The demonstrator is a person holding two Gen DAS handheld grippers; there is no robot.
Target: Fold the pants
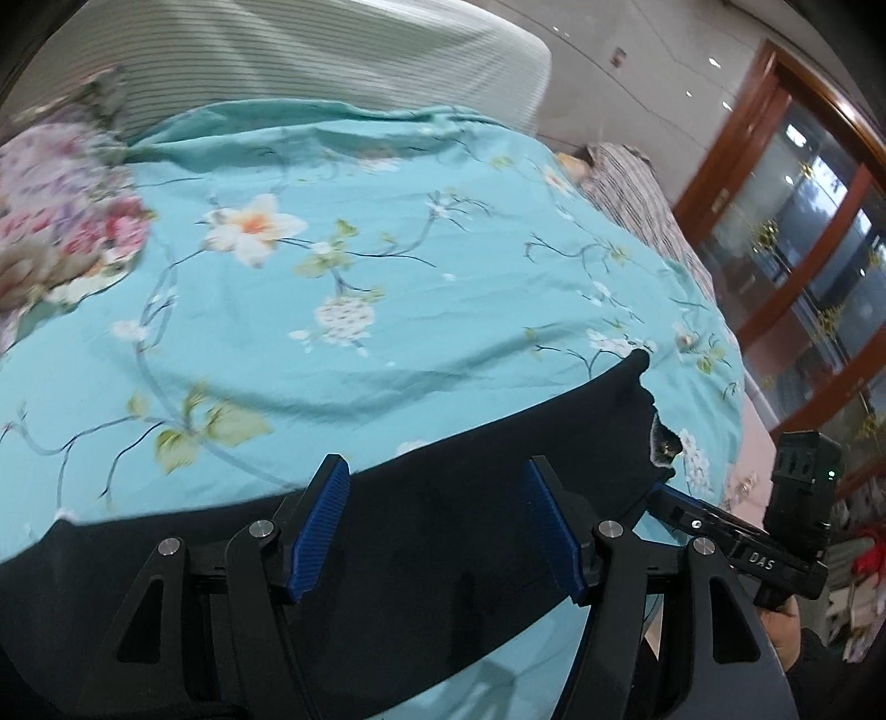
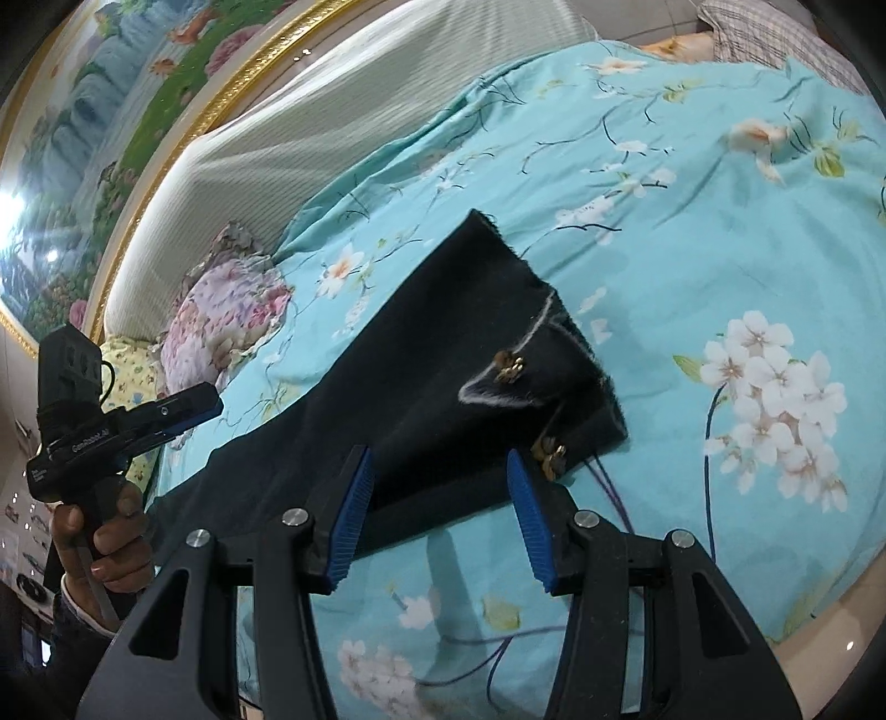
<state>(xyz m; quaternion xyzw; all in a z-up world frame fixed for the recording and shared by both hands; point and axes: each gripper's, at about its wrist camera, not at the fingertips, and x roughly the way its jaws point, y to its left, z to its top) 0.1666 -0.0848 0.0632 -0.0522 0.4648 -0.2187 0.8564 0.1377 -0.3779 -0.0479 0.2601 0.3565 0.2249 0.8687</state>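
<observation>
Pants (image 2: 443,382): dark navy, lying flat in a long band on the bed, along its near edge; in the left wrist view they (image 1: 387,531) run across the lower part of the picture.
Pants end: the wide end lies toward the bed's right side, with a frayed edge, pale stitching and small brass-coloured fittings (image 2: 512,365) on it.
Left gripper (image 1: 437,520): jaws stand wide apart above the pants; the blue pads (image 1: 321,526) press on nothing, and whether the tips touch the cloth I cannot tell.
Right gripper (image 2: 443,512): jaws part-way open, over the near edge of the pants beside the wide end; nothing is clamped between its pads (image 2: 529,520).
Each gripper in the other's view: the left one (image 2: 191,412) shows at the left of the right wrist view, held by a hand (image 2: 105,531); the right one (image 1: 662,495) reaches the pants end at the right of the left wrist view.
Bedspread (image 1: 387,277): turquoise with white and peach flowers, wrinkled, under the pants.
Pillow (image 2: 227,321): pink floral, at the head of the bed, well apart from the pants.
Headboard (image 1: 332,50): pale, ribbed, behind the pillow.
Wall painting (image 2: 111,111): gold-framed, above the headboard.
</observation>
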